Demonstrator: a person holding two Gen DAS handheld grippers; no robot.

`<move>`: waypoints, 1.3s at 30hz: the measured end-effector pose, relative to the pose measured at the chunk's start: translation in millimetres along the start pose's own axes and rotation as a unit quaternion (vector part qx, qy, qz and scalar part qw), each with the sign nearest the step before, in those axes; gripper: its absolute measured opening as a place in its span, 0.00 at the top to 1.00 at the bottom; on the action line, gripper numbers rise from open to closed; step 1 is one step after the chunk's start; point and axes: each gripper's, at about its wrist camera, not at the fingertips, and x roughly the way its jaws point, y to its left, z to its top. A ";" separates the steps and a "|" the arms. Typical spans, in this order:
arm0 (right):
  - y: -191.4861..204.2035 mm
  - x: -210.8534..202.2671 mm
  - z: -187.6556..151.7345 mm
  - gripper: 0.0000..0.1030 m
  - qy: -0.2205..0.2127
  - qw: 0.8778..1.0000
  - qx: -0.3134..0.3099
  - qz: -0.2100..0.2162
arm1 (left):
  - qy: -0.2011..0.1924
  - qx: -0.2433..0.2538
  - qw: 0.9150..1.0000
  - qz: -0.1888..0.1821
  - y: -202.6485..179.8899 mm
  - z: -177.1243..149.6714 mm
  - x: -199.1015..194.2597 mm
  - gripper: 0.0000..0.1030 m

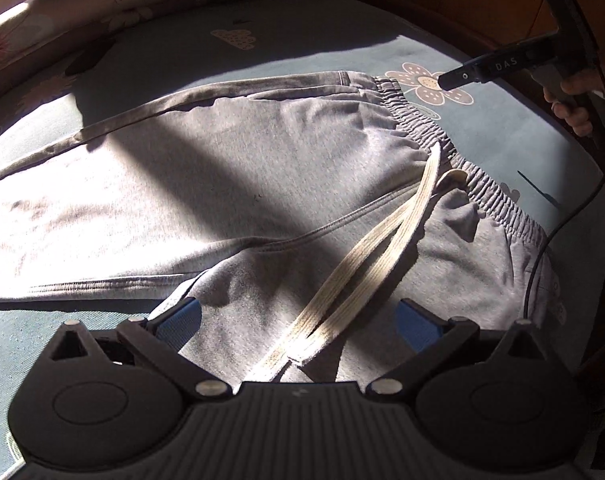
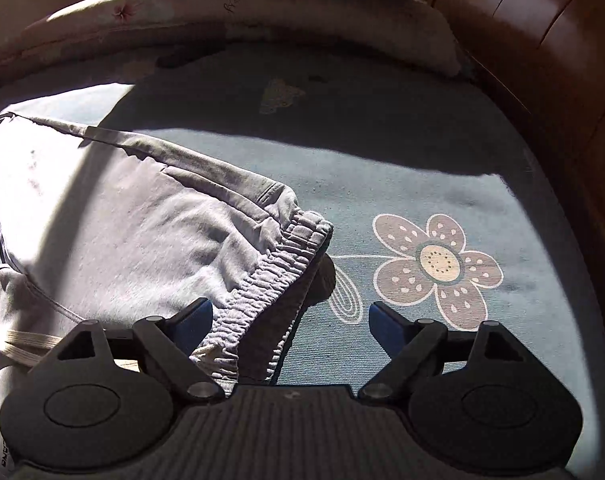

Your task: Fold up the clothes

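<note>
Grey sweatpants (image 1: 206, 184) lie lengthwise on bed (image 2: 382, 168), waistband (image 2: 262, 280) end nearest right tool (image 2: 290, 320), left tool (image 1: 298, 320) over drawstring (image 1: 366, 276); both tools spread, holding nothing.

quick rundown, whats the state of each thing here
left gripper: jaws open, holding nothing
right gripper: jaws open, holding nothing
sweatpants: spread flat on the bed, not yet folded
drawstring: untied, lying loose across the front
waistband: gathered, far corner slightly lifted
bedsheet: smooth
</note>
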 end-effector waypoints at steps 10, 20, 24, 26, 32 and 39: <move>-37.0 109.3 73.1 0.34 0.039 0.993 -0.021 0.113 | 0.007 -0.050 0.999 0.007 10.8 29.0 22.7 0.02; -44.1 167.0 90.6 0.51 0.095 0.963 -0.005 0.250 | -0.002 0.004 1.000 -0.006 25.0 72.2 47.0 0.05; -45.8 173.8 94.3 0.55 0.102 0.956 -0.008 0.273 | -0.009 0.068 0.998 -0.015 26.3 101.5 62.8 0.05; -45.5 172.7 95.3 0.81 0.106 0.953 -0.008 0.284 | -0.020 0.108 0.994 -0.018 25.8 120.1 70.2 0.05; -37.3 153.5 97.4 0.86 0.082 0.955 -0.027 0.285 | -0.065 0.271 0.960 -0.029 11.5 181.7 100.9 0.05; -11.8 108.8 95.7 0.90 0.041 0.954 -0.117 0.272 | -0.030 0.458 0.885 -0.075 -15.0 225.7 154.6 0.17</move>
